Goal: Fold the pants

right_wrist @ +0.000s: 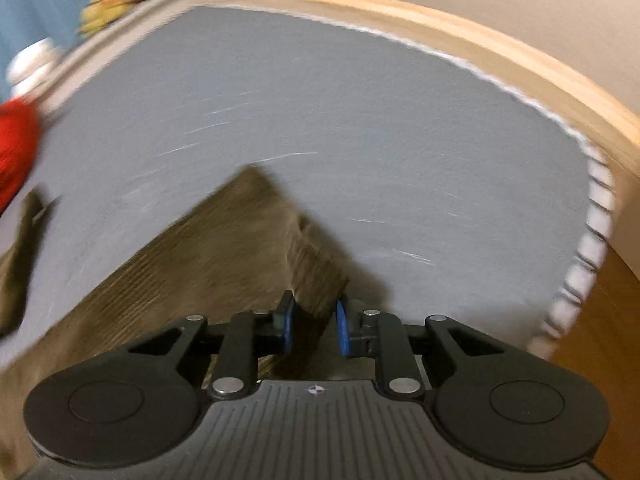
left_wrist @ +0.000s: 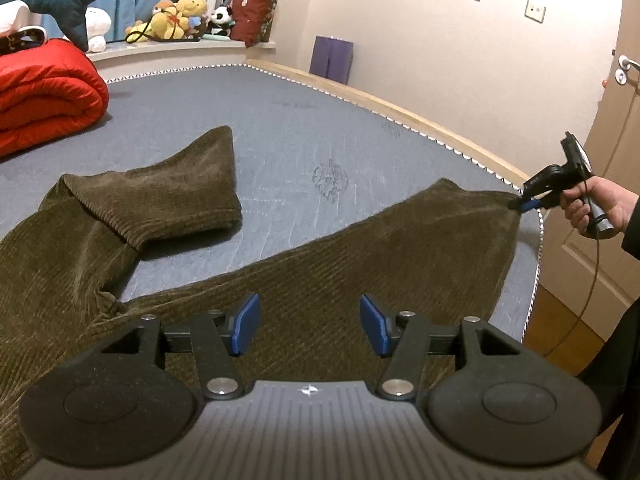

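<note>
The right gripper (right_wrist: 314,326) clamps a leg cuff of the olive-brown corduroy pants (left_wrist: 320,276), while the left gripper (left_wrist: 310,330) hovers released above them.

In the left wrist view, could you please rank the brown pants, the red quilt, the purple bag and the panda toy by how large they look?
1. Brown pants, though they lie nearest the camera.
2. Red quilt.
3. Purple bag.
4. Panda toy, far back, so its true size is unsure.
</note>
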